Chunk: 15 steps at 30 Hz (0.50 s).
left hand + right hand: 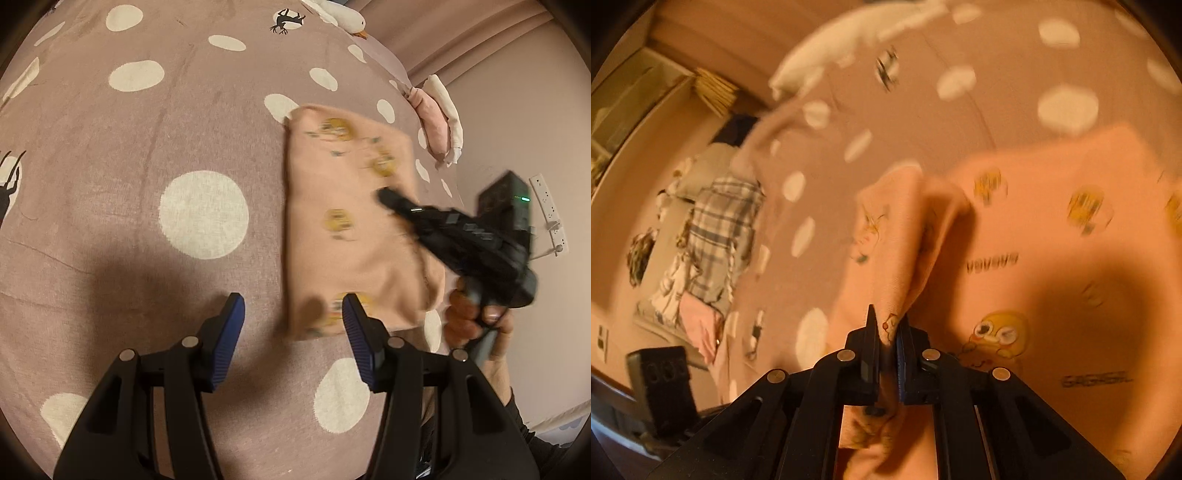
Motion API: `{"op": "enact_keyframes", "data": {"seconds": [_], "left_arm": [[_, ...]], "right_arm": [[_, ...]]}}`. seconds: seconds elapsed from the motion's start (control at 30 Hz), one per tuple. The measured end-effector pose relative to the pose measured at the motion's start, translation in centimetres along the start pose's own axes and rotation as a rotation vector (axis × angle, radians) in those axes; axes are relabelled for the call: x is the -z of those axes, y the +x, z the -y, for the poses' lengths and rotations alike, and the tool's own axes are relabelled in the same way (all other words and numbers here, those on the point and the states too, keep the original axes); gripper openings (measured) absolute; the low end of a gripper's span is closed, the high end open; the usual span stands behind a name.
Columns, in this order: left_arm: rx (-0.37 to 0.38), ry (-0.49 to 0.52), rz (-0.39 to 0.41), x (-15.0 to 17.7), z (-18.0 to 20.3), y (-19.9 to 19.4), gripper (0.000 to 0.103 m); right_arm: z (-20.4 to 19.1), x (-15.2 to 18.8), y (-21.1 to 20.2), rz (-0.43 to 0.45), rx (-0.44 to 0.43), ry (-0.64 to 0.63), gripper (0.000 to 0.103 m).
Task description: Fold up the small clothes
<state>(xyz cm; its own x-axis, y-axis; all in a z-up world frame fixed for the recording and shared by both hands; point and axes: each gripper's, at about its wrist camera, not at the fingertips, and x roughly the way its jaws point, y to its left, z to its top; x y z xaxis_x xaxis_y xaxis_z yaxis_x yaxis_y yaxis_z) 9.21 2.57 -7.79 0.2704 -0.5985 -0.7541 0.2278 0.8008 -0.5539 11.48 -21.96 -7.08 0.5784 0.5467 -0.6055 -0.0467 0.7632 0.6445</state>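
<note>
A small peach garment [347, 221] with yellow cartoon prints lies folded into a rough rectangle on the polka-dot bedspread [147, 184]. My left gripper [293, 314] is open and empty, hovering by the garment's near left corner. My right gripper [386, 195] reaches over the garment from the right. In the right wrist view it [888, 325] is shut on a raised fold of the peach garment [905, 229], lifting that edge above the rest of the cloth [1071, 277].
A white goose plush [343, 16] lies at the far edge of the bed. A pink and white pillow [439, 114] sits at the right edge. A power strip [548, 214] hangs on the wall. A pile of plaid and pink clothes [716, 236] lies beside the bed.
</note>
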Motion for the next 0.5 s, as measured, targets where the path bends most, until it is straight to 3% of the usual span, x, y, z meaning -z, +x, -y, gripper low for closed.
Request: {"op": "enact_keyframes", "data": {"seconds": [0.3,0.5], "left_arm": [[0.023,0.013,-0.01,-0.1,1.0,0.7,0.055],[0.036,0.069,-0.039,-1.0,3.6,2.1,0.055]], "right_arm": [[4.1,-2.0,-8.6,0.112,0.171,-0.02,0.008],[7.5,-1.2,-8.5,0.073,0.26,0.022,0.008]]}}
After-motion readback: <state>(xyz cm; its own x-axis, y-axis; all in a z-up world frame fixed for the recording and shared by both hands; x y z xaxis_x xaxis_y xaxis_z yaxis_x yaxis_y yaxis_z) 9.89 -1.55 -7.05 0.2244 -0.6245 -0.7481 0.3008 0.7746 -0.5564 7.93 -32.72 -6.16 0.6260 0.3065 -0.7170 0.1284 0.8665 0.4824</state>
